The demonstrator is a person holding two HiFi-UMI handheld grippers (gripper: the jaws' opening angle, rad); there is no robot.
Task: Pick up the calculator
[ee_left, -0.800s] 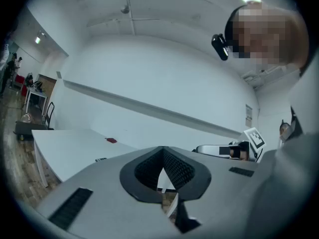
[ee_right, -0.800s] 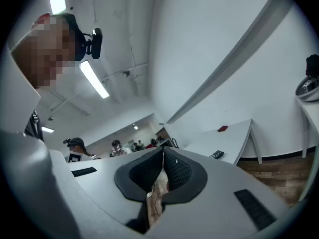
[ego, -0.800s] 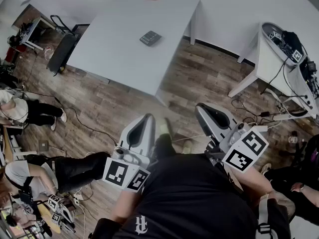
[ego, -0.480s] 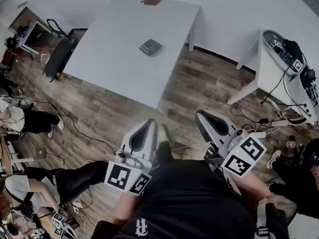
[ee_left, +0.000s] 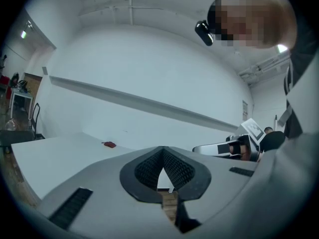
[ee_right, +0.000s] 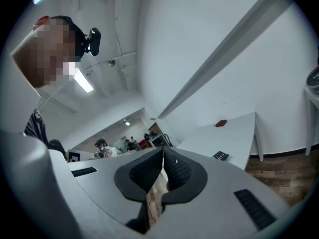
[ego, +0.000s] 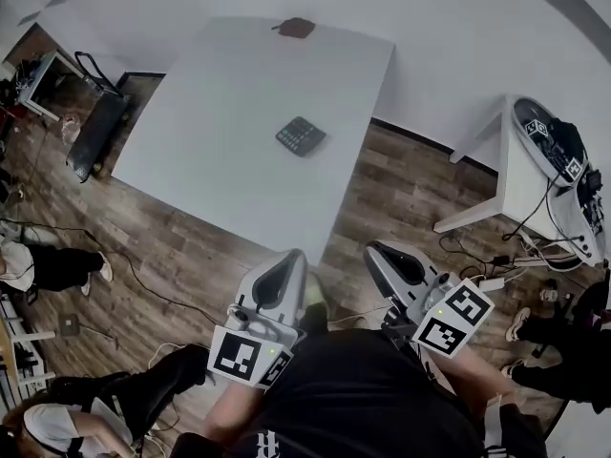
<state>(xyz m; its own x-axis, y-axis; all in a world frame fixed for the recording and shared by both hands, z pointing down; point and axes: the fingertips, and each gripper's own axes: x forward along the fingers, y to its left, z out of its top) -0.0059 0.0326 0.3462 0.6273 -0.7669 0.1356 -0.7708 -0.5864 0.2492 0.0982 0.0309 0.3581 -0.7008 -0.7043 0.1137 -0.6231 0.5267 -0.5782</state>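
The dark calculator (ego: pixel 301 135) lies flat on the white table (ego: pixel 210 151), toward its near right side. It also shows small and far off in the right gripper view (ee_right: pixel 220 156). It is hidden in the left gripper view. Both grippers are held low near my body, well short of the table, over the wooden floor. My left gripper (ego: pixel 291 258) is shut and empty, its jaws meeting at the tips (ee_left: pixel 163 151). My right gripper (ego: pixel 374 251) is also shut with nothing in it (ee_right: pixel 163 153).
A small reddish-brown object (ego: pixel 297 28) lies at the table's far edge. A second white table (ego: pixel 520 151) with gear and cables stands at the right. A black cart (ego: pixel 95 132) stands left of the table. People sit on the floor at the left (ego: pixel 43 265).
The table and calculator have come lower and nearer in the head view. Both grippers stay shut near my body and have drawn slightly closer together.
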